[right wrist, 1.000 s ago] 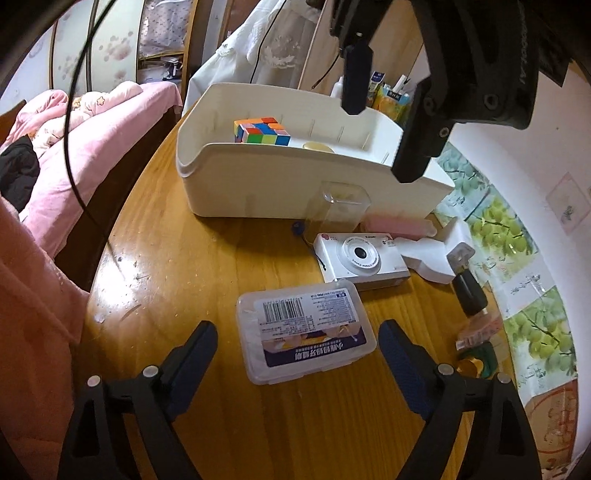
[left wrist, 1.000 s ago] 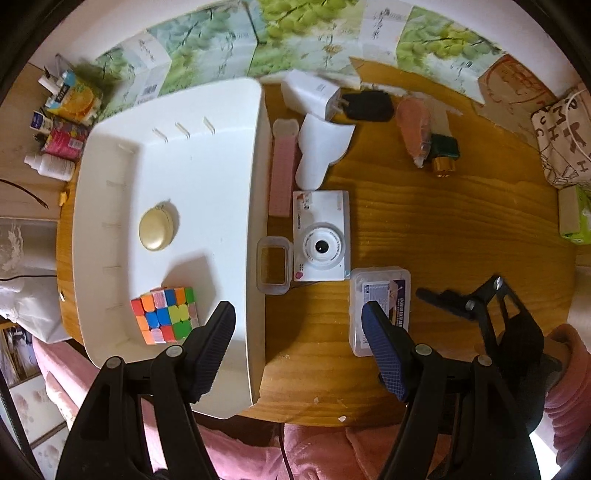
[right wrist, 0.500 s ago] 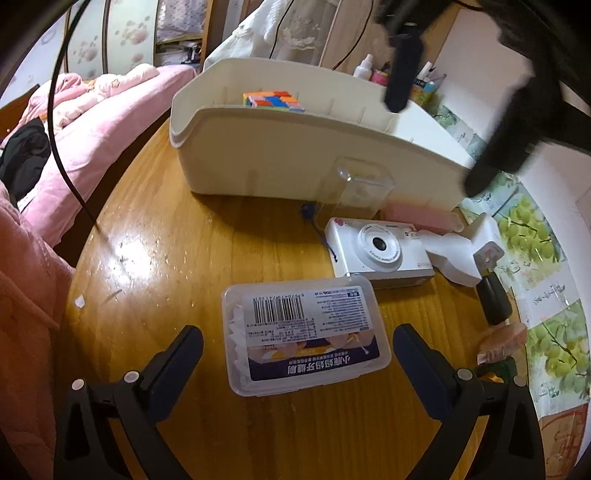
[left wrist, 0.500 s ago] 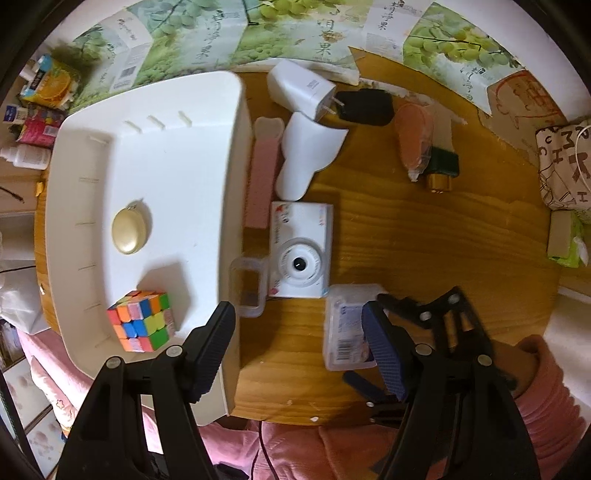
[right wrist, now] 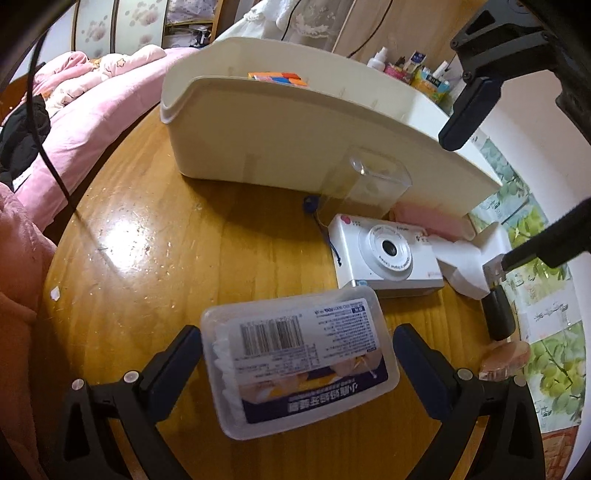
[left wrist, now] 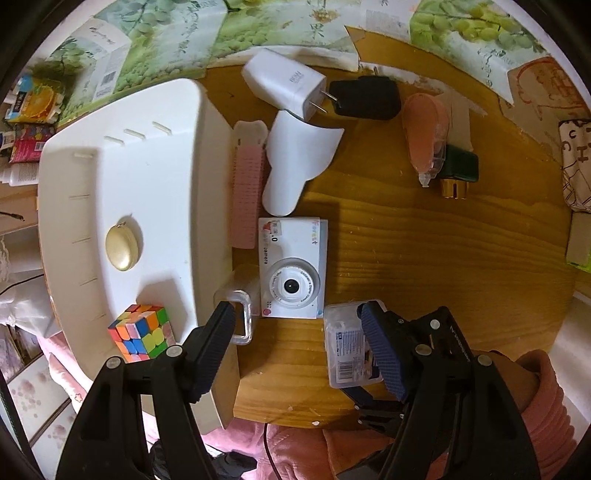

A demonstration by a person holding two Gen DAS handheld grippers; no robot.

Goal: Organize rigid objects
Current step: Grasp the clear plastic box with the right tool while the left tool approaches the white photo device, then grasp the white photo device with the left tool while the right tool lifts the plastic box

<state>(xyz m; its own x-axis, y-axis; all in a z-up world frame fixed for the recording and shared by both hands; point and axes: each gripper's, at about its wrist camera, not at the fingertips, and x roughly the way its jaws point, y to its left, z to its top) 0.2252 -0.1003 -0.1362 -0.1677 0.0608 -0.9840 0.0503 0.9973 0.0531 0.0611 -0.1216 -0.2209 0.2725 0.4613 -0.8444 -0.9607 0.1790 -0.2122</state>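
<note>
swab box point(left wrist: 345, 345) half hidden behind gripper finger, label unreadable

light: warm, dim indoor, from above | glare: bright patch on worktop point(right wrist: 110, 236) at left | shadows: soft, dark beside bin point(left wrist: 122, 206) and camera point(left wrist: 293, 269) | blur: none, both views sharp | edges: strong fisheye bend, black vignette corners

Pink bedding point(right wrist: 92, 96) beside the table, grape-print cartons point(left wrist: 258, 33) along its far edge
</note>
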